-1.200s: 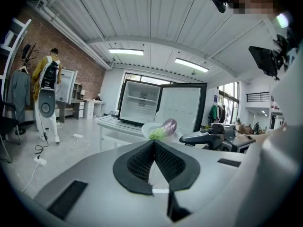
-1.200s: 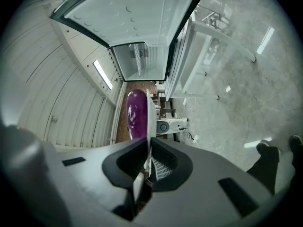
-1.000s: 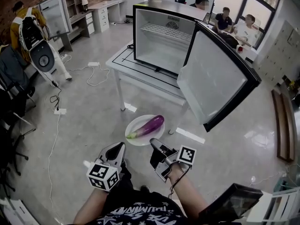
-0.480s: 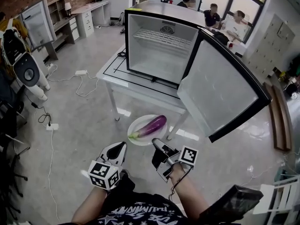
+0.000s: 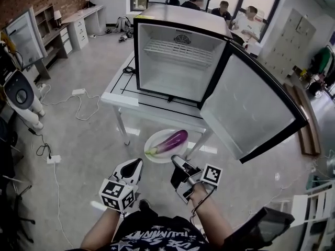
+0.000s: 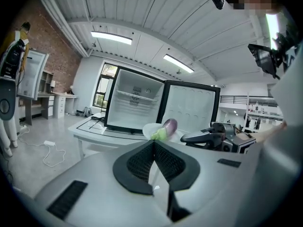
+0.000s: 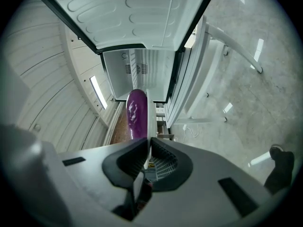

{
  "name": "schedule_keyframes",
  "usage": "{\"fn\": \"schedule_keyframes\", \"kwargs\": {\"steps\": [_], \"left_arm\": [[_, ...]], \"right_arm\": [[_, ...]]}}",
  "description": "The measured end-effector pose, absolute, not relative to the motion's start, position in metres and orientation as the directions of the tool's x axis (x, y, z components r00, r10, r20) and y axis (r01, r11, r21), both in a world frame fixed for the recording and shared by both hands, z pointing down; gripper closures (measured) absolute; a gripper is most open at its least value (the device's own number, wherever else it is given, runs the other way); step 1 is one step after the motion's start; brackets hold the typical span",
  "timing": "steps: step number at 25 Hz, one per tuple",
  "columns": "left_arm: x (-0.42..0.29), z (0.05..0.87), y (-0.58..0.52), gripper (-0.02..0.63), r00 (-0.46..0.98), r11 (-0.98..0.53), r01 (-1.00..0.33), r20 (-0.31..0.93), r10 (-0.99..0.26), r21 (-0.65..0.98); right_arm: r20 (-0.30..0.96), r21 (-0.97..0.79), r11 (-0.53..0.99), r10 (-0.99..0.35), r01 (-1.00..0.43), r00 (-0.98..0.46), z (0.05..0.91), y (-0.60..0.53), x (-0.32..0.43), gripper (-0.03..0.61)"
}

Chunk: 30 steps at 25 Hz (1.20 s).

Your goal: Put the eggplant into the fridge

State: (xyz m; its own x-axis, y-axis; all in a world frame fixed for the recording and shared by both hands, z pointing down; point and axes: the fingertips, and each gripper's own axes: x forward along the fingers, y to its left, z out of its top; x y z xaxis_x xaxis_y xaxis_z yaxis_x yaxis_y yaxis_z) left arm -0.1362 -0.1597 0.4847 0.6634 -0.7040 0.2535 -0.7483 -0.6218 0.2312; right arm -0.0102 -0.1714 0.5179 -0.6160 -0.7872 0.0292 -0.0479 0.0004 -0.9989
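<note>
Only its camera shows right hand-held gripper pinching plate; left hand-held gripper closed.

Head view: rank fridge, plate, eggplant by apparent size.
1. fridge
2. plate
3. eggplant
The fridge stands farther from the camera yet still looks largest, so the order is safe.

Readable text: none could be made out;
Shirt print: white letters are seen, cut off and blurred; not read;
Marker cubes: square patterns only; no letters;
Sticker in fridge: too small to be read
</note>
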Motion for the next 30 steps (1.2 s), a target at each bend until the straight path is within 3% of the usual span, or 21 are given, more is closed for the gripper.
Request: {"fn": "schedule_keyframes", "kwargs": {"steps": [13, 30], "left_arm": [[-0.163, 0.489, -0.210, 0.604, 0.711, -0.662, -0.703, 0.235, -0.663, 0.259], [-0.162, 0.498, -0.337, 0.604, 0.665, -0.618, -0.747, 0.271, -0.696, 0.244]], "right_arm": [[0.050, -0.997, -0.013, -0.832, -0.070, -0.552, 0.521, -0.213, -0.032, 0.552], [0.038, -0.999, -0.022, -0.794, -0.034, -0.606, 0.537, -0.358, -0.037, 0.552]]}}
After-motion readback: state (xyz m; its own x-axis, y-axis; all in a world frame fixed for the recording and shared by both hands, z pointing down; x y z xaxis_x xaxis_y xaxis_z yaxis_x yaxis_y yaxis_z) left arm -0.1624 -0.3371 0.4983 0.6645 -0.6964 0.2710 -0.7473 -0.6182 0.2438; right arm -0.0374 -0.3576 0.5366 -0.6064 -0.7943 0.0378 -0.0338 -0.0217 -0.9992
